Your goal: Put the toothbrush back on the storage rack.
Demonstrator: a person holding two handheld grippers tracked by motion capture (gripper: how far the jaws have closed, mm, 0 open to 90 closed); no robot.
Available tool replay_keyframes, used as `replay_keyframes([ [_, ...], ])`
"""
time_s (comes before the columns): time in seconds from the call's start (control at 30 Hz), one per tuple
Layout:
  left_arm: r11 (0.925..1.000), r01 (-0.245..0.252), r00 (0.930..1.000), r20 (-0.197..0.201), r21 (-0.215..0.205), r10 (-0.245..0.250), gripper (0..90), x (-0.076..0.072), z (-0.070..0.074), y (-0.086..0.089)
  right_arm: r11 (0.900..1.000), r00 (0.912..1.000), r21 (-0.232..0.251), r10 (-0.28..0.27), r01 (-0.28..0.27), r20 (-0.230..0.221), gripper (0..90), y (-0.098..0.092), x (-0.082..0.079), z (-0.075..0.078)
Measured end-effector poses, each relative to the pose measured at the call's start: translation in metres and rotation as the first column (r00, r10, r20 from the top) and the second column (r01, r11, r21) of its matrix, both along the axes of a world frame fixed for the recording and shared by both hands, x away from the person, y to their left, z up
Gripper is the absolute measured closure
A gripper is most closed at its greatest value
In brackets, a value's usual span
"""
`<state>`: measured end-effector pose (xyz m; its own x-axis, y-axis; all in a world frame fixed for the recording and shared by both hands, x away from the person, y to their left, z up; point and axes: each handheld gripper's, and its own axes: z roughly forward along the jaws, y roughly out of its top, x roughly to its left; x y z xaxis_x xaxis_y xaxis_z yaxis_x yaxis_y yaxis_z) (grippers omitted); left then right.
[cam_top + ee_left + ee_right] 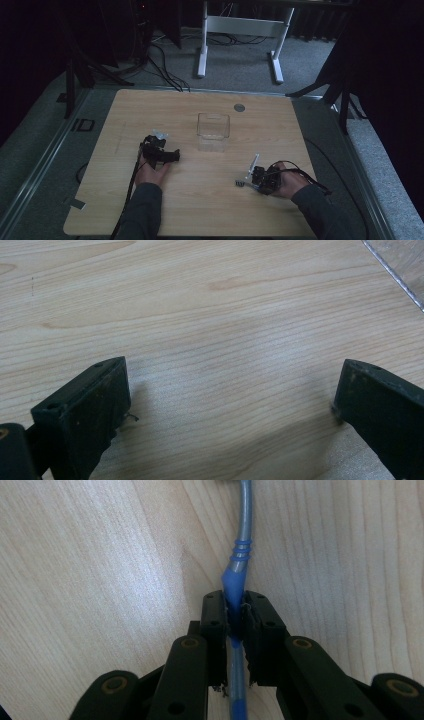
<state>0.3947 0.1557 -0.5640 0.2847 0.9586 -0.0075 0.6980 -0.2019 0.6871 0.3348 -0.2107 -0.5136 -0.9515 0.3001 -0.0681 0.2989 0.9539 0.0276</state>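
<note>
Holding a thin tool, the right gripper (235, 617) has its jaws pressed together on the blue handle (232, 582), which passes between the pads. From the blue part a grey metal shaft (245, 510) goes forward and lies low over the wooden table (200, 200). In the high view this tool (252, 169) is at the right side of the table, near the person's edge, with its pale end pointing toward the clear plastic box (213, 131). I cannot tell exactly what kind of tool it is; it looks like a small brush or a spatula.

The left gripper (230, 405) rests low over the bare wood with its jaws wide apart and nothing between them, just beside the corner of the box.

I judge that the step in hand is the pick-up: the grip is made, but the tool is not yet lifted. The next move probably calls for raising it without letting it turn in the pads, then carrying it over to the box, which is well apart from it.
</note>
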Motion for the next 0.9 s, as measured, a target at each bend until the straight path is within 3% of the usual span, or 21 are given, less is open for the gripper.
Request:
replay_keyframes([
  [0.5, 1.0, 0.0, 1.0, 0.0, 0.0, 0.0, 1.6, 0.0, 0.0, 0.0, 1.0, 0.9998, -0.007, 0.021, -0.021, 0.001, 81.8, 0.003, -0.003, -0.001],
  [0.9, 1.0, -0.001, 1.0, 0.0, 0.0, 0.001, 1.6, 0.0, 0.0, 0.0, 0.999, 0.9998, 0.04, -0.003, 0.002, 0.02, 82.0, -0.003, -0.002, 0.013],
])
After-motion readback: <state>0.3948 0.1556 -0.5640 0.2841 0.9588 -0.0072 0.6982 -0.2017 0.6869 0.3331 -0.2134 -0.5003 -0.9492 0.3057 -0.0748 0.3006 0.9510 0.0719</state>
